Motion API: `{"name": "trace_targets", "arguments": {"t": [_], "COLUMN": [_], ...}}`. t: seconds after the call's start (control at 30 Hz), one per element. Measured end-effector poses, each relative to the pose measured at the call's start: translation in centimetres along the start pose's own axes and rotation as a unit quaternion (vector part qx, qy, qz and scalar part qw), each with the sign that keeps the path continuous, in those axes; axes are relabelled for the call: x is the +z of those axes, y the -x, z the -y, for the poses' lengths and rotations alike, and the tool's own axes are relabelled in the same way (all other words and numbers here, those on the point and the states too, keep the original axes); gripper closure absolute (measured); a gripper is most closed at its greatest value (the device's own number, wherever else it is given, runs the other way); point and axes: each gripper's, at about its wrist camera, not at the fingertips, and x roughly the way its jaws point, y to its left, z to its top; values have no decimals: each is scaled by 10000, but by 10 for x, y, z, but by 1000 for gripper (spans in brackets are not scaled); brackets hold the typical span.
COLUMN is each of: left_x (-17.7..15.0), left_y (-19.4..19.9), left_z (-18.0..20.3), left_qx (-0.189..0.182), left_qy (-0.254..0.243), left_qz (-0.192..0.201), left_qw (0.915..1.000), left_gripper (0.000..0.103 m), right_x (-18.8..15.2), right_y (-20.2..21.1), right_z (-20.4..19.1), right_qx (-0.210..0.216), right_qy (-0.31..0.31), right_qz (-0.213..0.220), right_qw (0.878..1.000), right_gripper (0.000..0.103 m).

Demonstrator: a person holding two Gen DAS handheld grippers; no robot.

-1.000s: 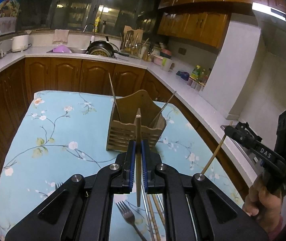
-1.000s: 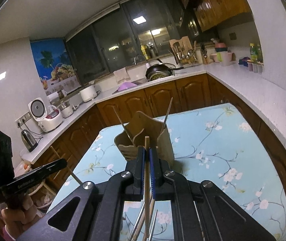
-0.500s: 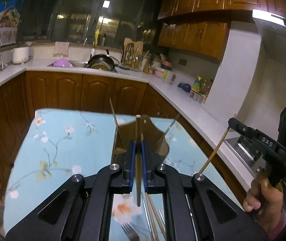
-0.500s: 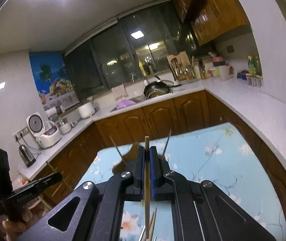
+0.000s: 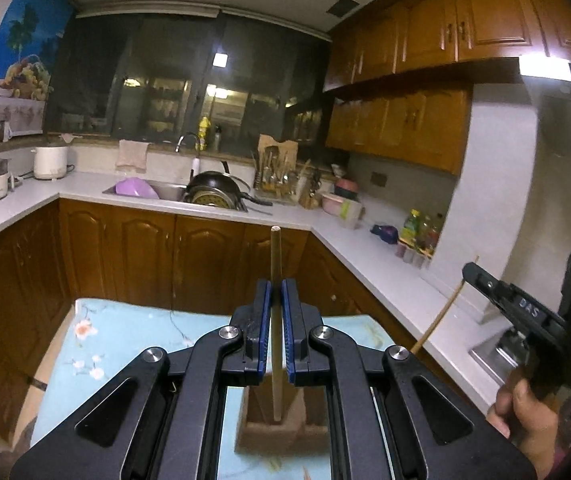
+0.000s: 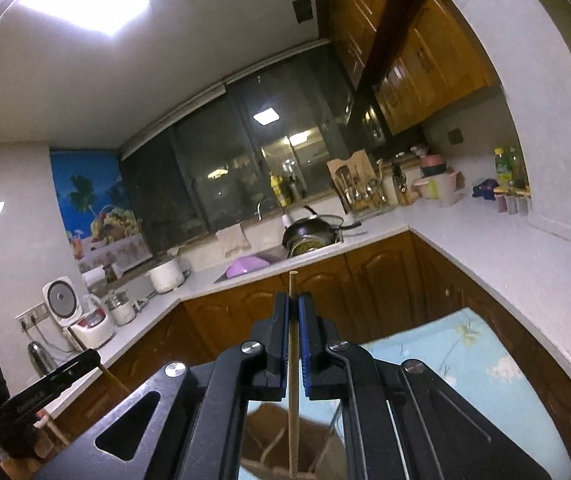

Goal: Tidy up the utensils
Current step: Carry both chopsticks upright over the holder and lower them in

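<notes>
Left view: left gripper [image 5: 276, 292] jaws clamp a chopstick [image 5: 275, 320] upright, its lower end over the holder [image 5: 273, 428] below the jaws, not yet dropped; right view: right gripper [image 6: 294, 308] likewise pinches a second chopstick [image 6: 293, 380] above the holder [image 6: 285, 436], release left.
</notes>
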Motion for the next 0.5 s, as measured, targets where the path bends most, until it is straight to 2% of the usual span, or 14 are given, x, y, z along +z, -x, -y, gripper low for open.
{"name": "trace_targets", "arguments": {"t": [0.1, 0.23, 0.5], "left_x": [-6, -29, -73], "left_y": [-23, -49, -79], "left_z": [-6, -14, -25], "left_qx": [94, 211, 361], "left_qy": [83, 181, 279], "left_qz": [-43, -300, -777], "left_qw": [9999, 9992, 9959], "left_gripper": [98, 98, 98], "right_x": [-4, -23, -66], "right_y": [-13, -29, -50], "right_z": [-1, 2, 26], "right_qx": [-79, -207, -358], "right_qy": [85, 200, -29], "right_qz": [36, -25, -328], "right_qw": [9999, 9996, 9988], "right_gripper": [98, 98, 98]}}
